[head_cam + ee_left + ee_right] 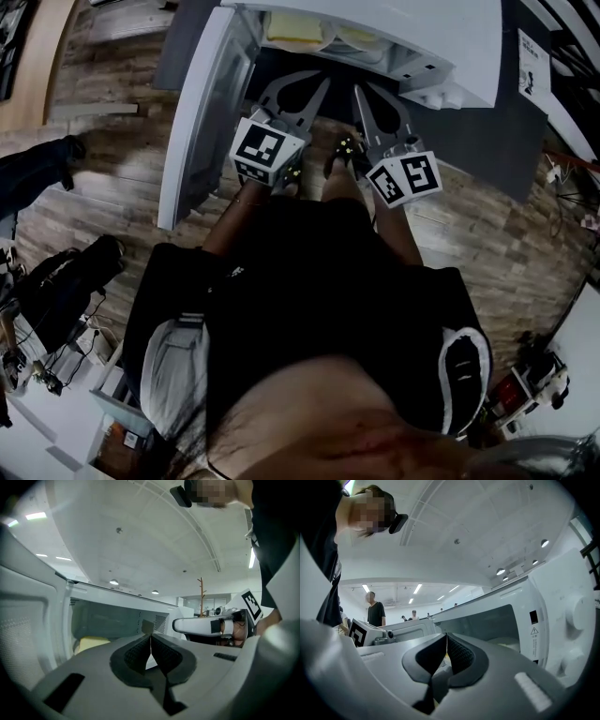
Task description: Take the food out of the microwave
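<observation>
The microwave (422,37) has its door (202,112) swung wide, so the way in is free. The food (292,26), something yellowish, sits inside on the cavity floor, untouched. Left gripper (312,82) and right gripper (360,92) are side by side at the mouth, I'd guess lining up a reach. Both have their jaws pressed together on nothing, so they'd have to spread before grabbing.

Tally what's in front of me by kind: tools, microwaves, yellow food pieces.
Tools: 2, left tool and right tool, both shut, empty.
Microwave: 1, door open.
Yellow food: 1 piece clearly seen inside.
Total: 4.
</observation>
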Available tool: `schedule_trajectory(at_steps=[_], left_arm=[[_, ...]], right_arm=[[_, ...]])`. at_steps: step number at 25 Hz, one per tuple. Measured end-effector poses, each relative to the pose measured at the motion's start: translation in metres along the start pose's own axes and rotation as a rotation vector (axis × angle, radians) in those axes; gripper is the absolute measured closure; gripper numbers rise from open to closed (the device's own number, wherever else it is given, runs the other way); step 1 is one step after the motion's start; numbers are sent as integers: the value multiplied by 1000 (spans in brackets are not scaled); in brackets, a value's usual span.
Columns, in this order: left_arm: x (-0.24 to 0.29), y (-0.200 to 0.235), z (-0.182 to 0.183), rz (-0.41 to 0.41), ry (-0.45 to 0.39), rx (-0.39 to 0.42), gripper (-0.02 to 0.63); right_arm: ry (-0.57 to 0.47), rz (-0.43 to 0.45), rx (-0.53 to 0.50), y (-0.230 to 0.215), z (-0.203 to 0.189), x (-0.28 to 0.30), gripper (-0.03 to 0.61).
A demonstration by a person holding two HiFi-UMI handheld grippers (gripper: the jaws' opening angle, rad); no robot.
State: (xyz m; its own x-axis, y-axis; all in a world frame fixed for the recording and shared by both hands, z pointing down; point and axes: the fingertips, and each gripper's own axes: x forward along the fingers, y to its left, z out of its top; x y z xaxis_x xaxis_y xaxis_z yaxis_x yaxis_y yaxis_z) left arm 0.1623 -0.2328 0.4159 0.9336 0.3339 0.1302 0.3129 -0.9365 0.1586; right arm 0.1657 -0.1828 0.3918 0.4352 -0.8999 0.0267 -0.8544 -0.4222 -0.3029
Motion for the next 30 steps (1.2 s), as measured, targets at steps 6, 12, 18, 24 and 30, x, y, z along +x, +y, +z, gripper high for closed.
schedule_trajectory(at_steps=[6, 12, 18, 24, 30], left_arm=[[3, 15, -14, 34, 1, -134, 607], [4, 43, -28, 110, -9, -279, 607], [6, 66, -42, 164, -33, -466, 606], [1, 87, -53, 225, -78, -595, 606], [-3, 98, -60, 272, -99, -682, 604]], right_arm=[[12, 18, 7, -5, -2, 2, 580], [26, 25, 18, -13, -4, 0, 580], [38, 36, 23, -22, -3, 2, 580], [50, 38, 26, -28, -8, 1, 580], [59, 44, 33, -29, -11, 1, 580]])
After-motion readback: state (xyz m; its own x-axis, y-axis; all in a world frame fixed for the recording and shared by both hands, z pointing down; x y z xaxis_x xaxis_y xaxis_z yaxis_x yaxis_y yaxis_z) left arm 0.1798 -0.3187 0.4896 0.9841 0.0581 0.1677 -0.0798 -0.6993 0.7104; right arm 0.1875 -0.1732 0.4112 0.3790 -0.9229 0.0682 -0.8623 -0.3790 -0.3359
